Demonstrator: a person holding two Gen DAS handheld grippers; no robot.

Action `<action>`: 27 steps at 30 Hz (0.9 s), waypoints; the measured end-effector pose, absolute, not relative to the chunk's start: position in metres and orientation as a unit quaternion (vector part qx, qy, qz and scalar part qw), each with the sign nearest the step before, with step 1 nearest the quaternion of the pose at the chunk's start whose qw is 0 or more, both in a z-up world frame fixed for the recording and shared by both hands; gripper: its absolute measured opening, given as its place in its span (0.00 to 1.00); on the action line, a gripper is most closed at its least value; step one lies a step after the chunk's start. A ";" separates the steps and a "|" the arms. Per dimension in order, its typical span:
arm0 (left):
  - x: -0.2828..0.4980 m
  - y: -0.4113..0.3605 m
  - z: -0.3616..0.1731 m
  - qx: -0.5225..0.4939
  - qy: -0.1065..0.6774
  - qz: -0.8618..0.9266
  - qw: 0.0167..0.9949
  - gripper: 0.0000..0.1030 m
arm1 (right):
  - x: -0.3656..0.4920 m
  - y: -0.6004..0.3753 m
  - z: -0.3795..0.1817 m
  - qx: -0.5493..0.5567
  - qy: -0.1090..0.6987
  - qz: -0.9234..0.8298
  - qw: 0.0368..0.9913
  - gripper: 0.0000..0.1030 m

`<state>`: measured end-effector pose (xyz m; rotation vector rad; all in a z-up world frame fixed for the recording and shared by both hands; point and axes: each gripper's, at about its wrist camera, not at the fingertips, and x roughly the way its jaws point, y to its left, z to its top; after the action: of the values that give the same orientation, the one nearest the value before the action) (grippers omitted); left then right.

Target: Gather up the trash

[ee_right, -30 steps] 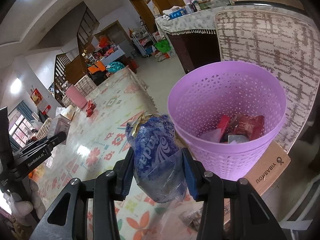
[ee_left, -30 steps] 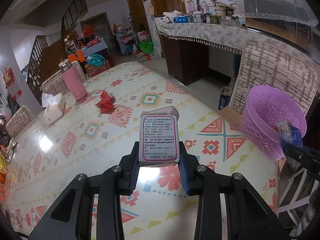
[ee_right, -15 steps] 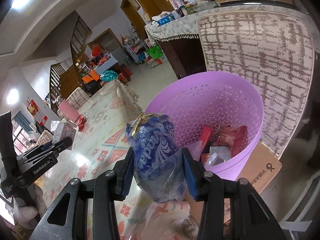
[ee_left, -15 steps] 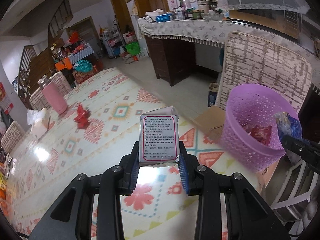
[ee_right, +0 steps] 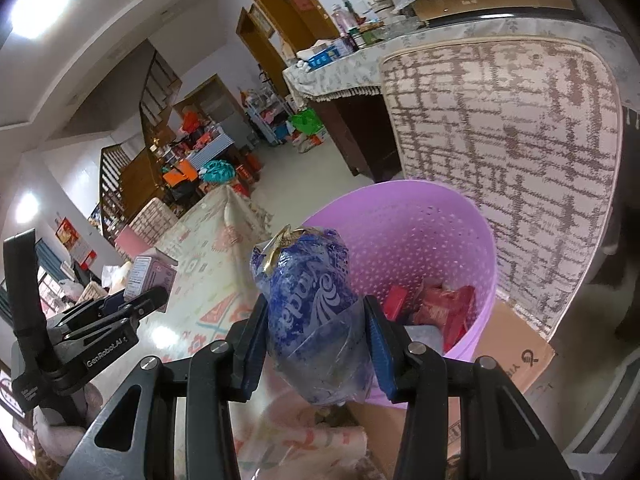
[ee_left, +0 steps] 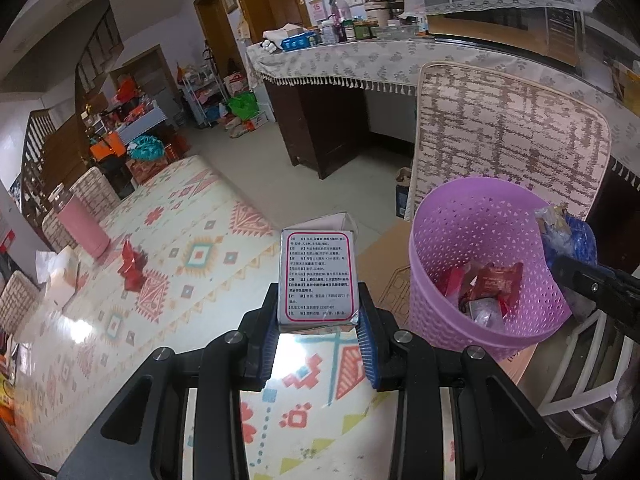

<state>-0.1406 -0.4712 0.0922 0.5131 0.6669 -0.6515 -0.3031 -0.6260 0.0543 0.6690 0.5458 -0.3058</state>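
Holding 1 box (ee_left: 318, 278) and 1 blue wrapper (ee_right: 314, 312) near 1 basket (ee_left: 436, 280).

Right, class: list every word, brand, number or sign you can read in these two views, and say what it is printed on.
"GenRobot.AI": on the left gripper, seen from the right wrist.
"YIBA…": partly hidden, on the cardboard box under the purple basket.
Blue wrapper in the right gripper: white brand lettering, unreadable.
Medicine box: Chinese print, too small.
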 end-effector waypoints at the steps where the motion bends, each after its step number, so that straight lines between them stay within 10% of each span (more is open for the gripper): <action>1: -0.141 -0.473 0.092 0.246 0.317 -0.312 0.861 0.33 | -0.303 -0.628 0.054 0.324 0.263 -0.150 0.896 0.48; 27: -0.149 -0.566 0.100 0.257 0.302 -0.385 0.833 0.33 | -0.295 -0.671 0.057 0.311 0.257 -0.204 0.892 0.49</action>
<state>-0.1492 -0.5657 0.0998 0.5437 0.6397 -0.8161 -0.2952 -0.6710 0.0568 0.6456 0.5340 -0.4240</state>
